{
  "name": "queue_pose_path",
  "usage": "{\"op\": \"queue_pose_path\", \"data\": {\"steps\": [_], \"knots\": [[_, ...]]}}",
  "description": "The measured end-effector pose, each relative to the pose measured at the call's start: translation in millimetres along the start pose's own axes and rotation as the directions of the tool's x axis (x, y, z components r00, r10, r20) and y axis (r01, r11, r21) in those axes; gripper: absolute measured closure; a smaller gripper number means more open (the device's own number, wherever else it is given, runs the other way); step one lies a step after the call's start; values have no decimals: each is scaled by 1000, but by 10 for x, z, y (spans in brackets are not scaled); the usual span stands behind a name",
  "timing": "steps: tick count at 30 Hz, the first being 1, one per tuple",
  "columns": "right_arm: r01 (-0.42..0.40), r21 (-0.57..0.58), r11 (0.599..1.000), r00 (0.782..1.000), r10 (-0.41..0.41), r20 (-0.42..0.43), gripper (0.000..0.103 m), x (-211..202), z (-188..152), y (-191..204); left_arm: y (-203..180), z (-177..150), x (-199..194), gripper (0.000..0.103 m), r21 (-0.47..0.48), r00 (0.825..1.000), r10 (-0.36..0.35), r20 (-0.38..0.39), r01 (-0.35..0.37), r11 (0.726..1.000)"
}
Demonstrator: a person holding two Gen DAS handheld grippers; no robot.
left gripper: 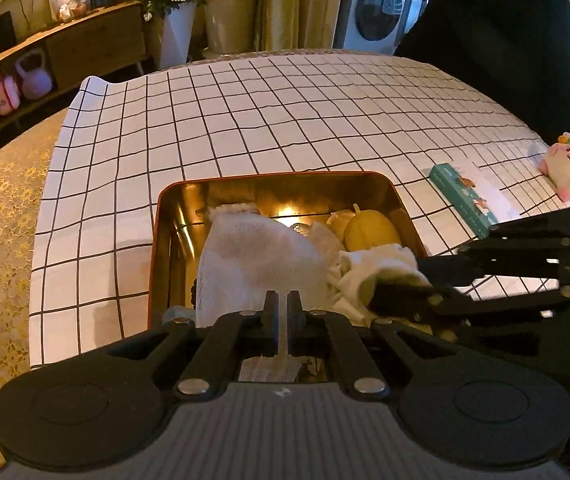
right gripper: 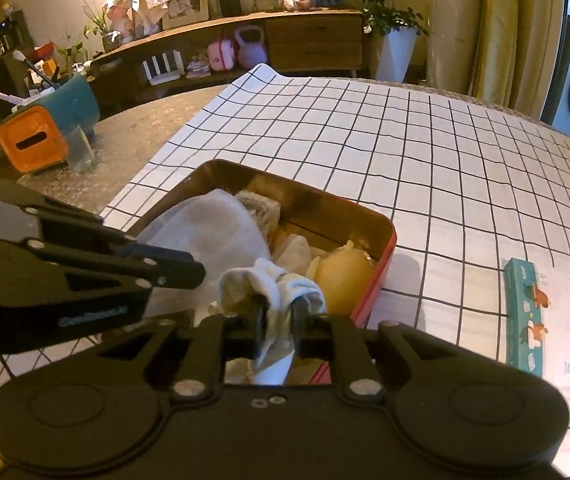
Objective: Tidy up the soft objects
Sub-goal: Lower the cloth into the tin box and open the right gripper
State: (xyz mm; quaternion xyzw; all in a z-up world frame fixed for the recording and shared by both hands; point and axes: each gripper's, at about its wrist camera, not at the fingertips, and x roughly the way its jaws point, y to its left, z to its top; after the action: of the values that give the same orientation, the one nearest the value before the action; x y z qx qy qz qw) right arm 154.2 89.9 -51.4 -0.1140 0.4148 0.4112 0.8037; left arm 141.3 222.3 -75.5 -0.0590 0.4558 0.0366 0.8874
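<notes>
Metal tin [left gripper: 157,248] near cloth edge, open checked cloth [left gripper: 285,120] beyond. Left gripper [left gripper: 283,312] fingers together, pinching white mesh bag [left gripper: 253,264] over tin. Right gripper [right gripper: 277,316] fingers slightly apart around white sock [right gripper: 273,284]; contact unclear. Tin floor mostly hidden.

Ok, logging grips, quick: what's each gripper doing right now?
Left gripper: shut on the white mesh bag.
Right gripper: narrowly open, white cloth between its fingers.

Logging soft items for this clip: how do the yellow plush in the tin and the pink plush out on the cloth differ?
The yellow plush lies inside the tin among white cloths; the pink plush sits outside on the checked cloth. The yellow one is plain and rounded; the pink one has a face and small limbs. Neither is gripped.
</notes>
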Motion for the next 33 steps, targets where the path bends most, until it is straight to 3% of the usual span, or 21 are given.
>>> {"op": "queue_pose_path", "data": {"steps": [2, 7, 13, 16, 33], "knots": [[-13, -4, 1000, 1000, 13, 3, 73, -49, -4, 4, 4, -2, -17, 100, -2, 1000, -1, 9, 1, 1000], [-31, -8, 999, 999, 31, 30, 61, -224, -4, 20, -24, -14, -125, 100, -5, 1000, 1, 26, 0, 1000], [-52, -19, 998, 997, 53, 62, 58, -468, -63, 43, -84, -43, -306, 100, 0, 999, -3, 52, 3, 1000], [-57, -19, 998, 994, 59, 92, 50, -602, -96, 50, -142, -63, -407, 100, 12, 998, 0, 66, -1, 1000], [-27, -12, 1000, 967, 29, 254, 40, -1306, -373, -11, -574, -206, -895, 99, 71, 984, -32, 176, 20, 997]]}}
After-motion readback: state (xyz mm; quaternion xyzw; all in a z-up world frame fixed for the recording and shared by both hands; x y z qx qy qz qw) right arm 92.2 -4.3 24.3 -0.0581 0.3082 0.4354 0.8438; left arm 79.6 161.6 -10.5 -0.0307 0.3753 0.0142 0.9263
